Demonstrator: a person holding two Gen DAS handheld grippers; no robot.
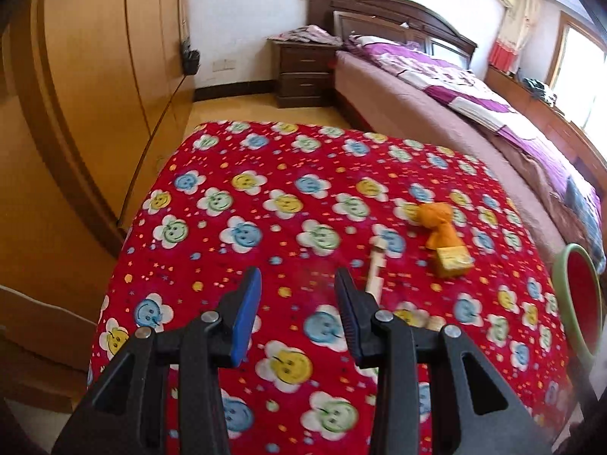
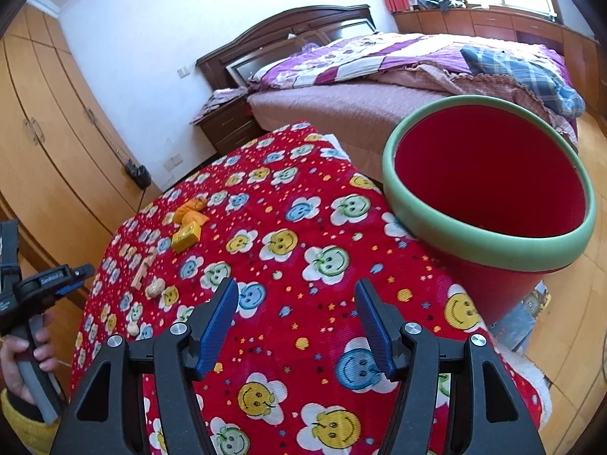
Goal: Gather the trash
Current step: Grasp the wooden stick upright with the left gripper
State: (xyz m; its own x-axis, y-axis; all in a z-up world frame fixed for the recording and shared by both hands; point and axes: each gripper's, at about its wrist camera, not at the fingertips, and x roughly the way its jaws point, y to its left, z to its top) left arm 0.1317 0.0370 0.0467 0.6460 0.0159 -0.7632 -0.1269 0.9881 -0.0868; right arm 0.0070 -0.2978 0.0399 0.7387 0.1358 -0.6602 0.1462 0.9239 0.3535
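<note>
Over the red smiley-face blanket (image 1: 288,174) both my tongs hang empty; the left gripper (image 1: 299,284) stands part open with nothing between its blue pads, the right gripper (image 2: 297,299) wider, also bare. Trash lies toward the blanket's far-left part as my right camera sees it, well apart from the red bin with the green rim (image 2: 413,212) at the table's right edge. I judge the step is the reach; I would bring the left tongs down over the wooden stick (image 1: 375,269) nearest them, span its narrow width, close squarely, then carry it across to the bin. Counted: one orange crumpled wrapper (image 1: 436,223); one small yellow box (image 1: 453,261) touching it; one stick; two peanuts (image 2: 156,288); one bin; two grippers.
</note>
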